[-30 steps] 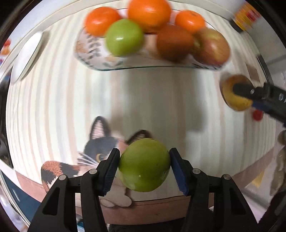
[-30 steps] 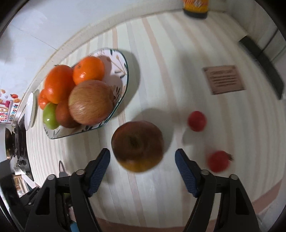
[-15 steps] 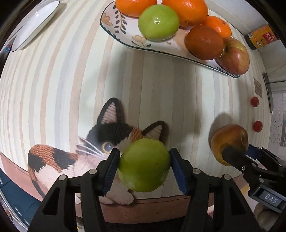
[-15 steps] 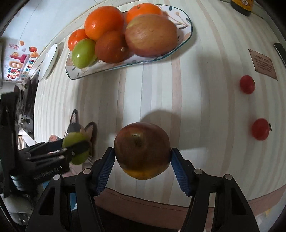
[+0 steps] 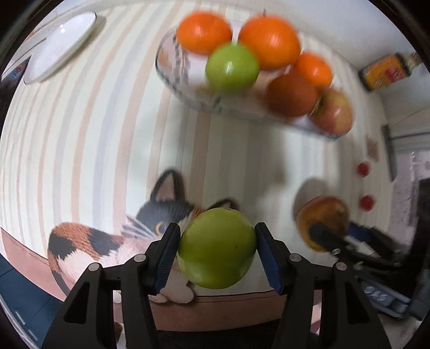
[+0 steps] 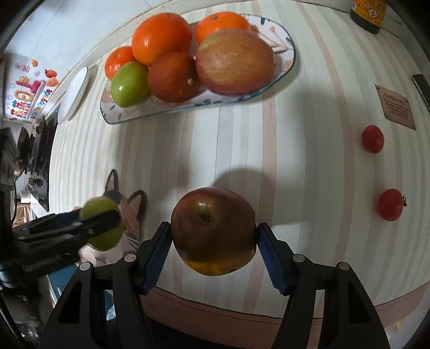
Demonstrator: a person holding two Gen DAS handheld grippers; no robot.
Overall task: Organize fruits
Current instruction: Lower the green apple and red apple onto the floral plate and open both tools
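My left gripper (image 5: 217,248) is shut on a green apple (image 5: 216,248), held above the striped cloth near the table's front edge. My right gripper (image 6: 214,248) is shut on a dark red apple (image 6: 213,231) with a yellowish underside, also held off the cloth. Each gripper shows in the other's view: the green apple (image 6: 103,226) at lower left, the red apple (image 5: 321,221) at right. Farther back stands a patterned oval plate (image 6: 166,108) holding several fruits: oranges, a green apple (image 6: 129,84) and a large red apple (image 6: 235,61). Two small red tomatoes (image 6: 372,138) (image 6: 390,204) lie on the cloth at right.
A cat picture (image 5: 121,236) is woven into the cloth under the left gripper. A white dish (image 5: 60,47) sits at the far left, a dark bottle (image 6: 368,12) at the far right, and a small brown card (image 6: 397,106) near the tomatoes. The table's front edge runs just below both grippers.
The right gripper has closed on the red apple and lifted it off the cloth. In the left wrist view the plate has shifted as that hand moved, with the green apple still held.
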